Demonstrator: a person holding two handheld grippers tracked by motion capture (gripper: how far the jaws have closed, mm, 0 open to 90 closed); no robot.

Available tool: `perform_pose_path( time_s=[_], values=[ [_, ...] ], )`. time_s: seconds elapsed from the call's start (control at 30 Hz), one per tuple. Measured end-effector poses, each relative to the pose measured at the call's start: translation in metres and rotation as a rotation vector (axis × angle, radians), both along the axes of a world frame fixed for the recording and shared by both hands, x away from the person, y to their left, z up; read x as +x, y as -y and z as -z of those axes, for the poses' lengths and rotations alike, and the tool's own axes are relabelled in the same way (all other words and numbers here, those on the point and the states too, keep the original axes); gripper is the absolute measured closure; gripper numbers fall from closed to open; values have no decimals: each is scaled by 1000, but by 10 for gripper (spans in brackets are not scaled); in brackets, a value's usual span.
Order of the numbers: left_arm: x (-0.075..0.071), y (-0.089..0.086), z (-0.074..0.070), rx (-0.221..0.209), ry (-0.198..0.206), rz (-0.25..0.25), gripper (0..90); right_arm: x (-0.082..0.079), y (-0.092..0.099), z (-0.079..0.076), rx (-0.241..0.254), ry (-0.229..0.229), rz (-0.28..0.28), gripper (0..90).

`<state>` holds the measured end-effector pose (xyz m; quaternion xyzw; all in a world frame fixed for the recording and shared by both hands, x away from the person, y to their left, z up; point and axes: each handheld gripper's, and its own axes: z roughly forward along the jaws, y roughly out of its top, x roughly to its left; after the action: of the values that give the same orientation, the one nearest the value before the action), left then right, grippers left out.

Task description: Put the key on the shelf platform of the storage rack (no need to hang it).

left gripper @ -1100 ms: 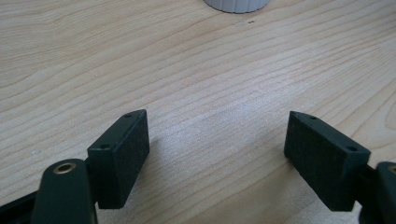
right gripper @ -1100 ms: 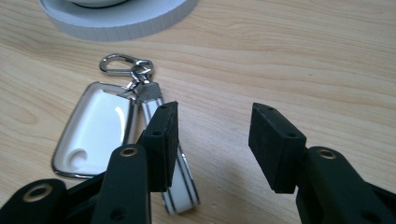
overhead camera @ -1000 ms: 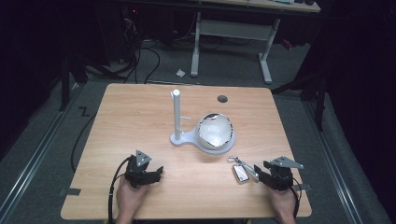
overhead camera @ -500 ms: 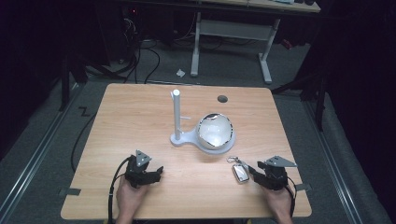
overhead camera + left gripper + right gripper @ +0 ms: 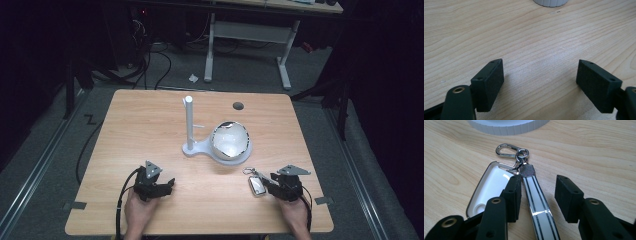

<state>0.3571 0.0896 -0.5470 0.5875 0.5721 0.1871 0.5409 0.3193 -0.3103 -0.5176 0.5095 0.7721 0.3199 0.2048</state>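
Note:
A white key fob with a striped strap and a metal carabiner lies flat on the wooden table, near its front right. My right gripper is low over it with the strap lying between its jaws. The jaws have just been closing, but the pads stand clear of the strap on both sides. One right fingertip overlaps the fob's edge. In the high view the right gripper meets the key fob. My left gripper is open over bare wood at the front left.
A white stand with an upright post and a round white bowl on its base sits mid-table, just beyond the key fob. Its ribbed rim is close ahead of the right jaws. A small dark hole marks the far side.
The right gripper has edged left onto the key fob and its jaws have narrowed around the strap. The left gripper has stayed where it was.

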Motion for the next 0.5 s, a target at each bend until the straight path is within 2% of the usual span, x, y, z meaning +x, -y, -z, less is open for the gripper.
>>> perform_pose_path(
  time_s=[0.5],
  values=[
    [0,0,0,1,0,0,228,14,-12,3,-19,-10,-41,600]
  ],
)
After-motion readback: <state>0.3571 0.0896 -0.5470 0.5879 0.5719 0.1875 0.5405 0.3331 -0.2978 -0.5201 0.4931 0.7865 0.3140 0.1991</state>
